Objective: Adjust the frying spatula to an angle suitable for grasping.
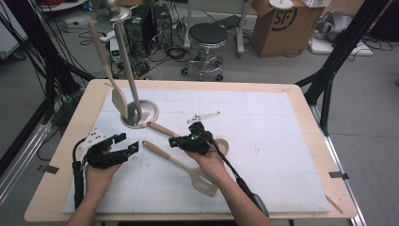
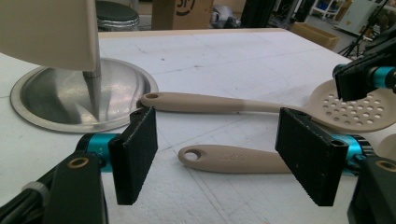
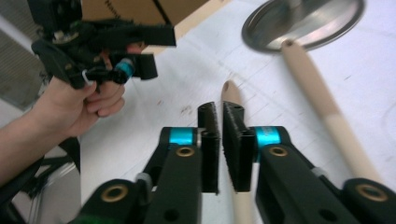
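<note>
Jaws of the right tool (image 3: 220,140) clamped the slotted spatula's handle (image 3: 232,95) on the surface (image 1: 282,141); the left tool (image 1: 123,142) gaped empty. Two utensils lay flat, two stood in the steel holder (image 1: 151,109).

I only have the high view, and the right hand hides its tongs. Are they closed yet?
Observer: Yes. In the right gripper view the right tongs stand shut, lined up along the spatula handle. I cannot tell whether they pinch it.
Operator: And the left tongs?
Observer: The left gripper view shows the left tongs wide open, with their pads touching nothing.
Operator: Is the skimmer clear of the dish?
Observer: It seems not. The end of the skimmer handle lies right against the rim of the metal dish.
</note>
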`<action>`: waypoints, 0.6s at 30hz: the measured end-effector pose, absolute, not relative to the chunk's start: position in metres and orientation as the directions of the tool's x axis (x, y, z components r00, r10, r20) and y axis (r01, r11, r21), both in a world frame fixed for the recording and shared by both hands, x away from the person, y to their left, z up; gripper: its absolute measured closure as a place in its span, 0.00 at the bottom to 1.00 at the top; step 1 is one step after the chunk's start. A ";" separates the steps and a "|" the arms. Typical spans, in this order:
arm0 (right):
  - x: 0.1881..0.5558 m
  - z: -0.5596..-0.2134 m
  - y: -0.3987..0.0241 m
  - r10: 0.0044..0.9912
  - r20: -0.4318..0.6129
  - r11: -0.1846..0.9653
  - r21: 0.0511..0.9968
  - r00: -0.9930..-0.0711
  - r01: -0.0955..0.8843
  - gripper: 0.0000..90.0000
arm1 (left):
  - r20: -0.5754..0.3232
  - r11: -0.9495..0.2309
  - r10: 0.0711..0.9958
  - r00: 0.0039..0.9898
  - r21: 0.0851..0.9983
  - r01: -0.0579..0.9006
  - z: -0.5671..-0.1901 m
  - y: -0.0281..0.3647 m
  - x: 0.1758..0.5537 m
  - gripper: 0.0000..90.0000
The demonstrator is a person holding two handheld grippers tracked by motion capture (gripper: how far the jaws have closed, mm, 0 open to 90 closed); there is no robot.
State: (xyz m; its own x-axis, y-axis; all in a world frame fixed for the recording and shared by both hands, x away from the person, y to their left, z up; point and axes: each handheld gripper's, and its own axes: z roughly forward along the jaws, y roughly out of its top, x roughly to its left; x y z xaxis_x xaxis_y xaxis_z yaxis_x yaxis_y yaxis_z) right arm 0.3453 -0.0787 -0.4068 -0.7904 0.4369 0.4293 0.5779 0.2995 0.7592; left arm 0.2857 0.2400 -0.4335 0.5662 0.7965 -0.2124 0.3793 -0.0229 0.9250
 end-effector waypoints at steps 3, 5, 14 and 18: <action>0.344 -0.409 -0.072 0.444 0.417 0.332 0.746 -0.793 0.578 1.00 | -0.214 -0.022 0.794 0.569 0.925 0.379 -0.433 0.240 0.286 0.34; 0.344 -0.410 -0.067 0.454 0.394 0.359 0.740 -0.799 0.569 1.00 | -0.213 -0.023 0.794 0.569 0.925 0.379 -0.433 0.240 0.286 0.34; 0.344 -0.417 -0.039 0.430 0.379 0.471 0.680 -0.819 0.562 1.00 | -0.212 -0.024 0.794 0.569 0.925 0.378 -0.433 0.240 0.285 0.33; 0.344 -0.425 -0.029 0.435 0.379 0.528 0.628 -0.817 0.572 1.00 | -0.214 -0.021 0.794 0.570 0.926 0.377 -0.433 0.241 0.286 0.34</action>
State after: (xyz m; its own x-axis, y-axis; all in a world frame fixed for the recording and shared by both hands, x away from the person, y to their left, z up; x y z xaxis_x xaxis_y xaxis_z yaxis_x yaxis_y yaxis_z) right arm 0.3440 -0.0289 -0.4245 -0.8171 0.4348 0.3786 0.5718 0.5277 0.6282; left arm 0.2856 0.2406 -0.4332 0.5695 0.7936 -0.2142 0.3770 -0.0206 0.9260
